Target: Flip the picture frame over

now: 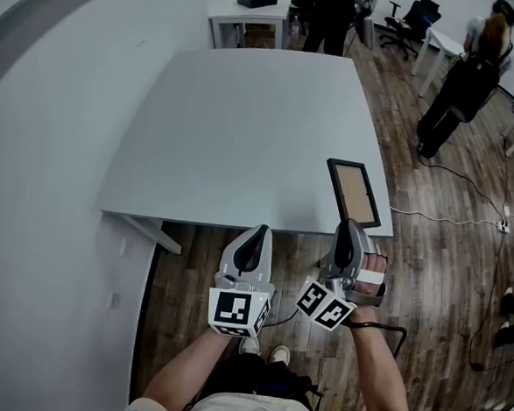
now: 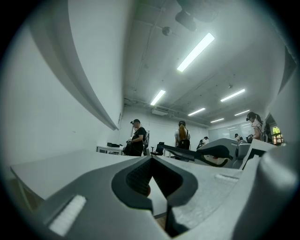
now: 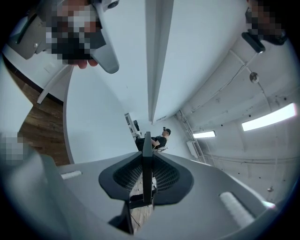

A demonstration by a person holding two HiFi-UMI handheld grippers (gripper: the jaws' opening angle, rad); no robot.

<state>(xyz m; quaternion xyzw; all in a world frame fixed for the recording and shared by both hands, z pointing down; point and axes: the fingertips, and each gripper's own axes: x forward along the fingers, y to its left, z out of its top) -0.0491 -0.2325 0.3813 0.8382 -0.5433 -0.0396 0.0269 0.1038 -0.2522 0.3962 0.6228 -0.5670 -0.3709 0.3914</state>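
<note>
Head view shows one white table (image 1: pixel 236 128) with a single picture frame (image 1: pixel 355 192) at its near right corner, black rim around a brown panel that faces up. The right gripper (image 1: pixel 350 226) sits at the table's near edge. The right gripper view shows its jaws pinched on the frame's thin edge, seen edge-on between them. Whether the frame lies flat on the table or is raised off it cannot be told. The left gripper (image 1: pixel 257 235) hangs just off the table's near edge, left of the frame, with its jaws closed together on nothing. Each of the two grippers carries one cube with black-and-white square markers. Beyond the table's far edge stand a second white table (image 1: pixel 253 15) and two people (image 1: pixel 330 16) (image 1: pixel 463 78).
</note>
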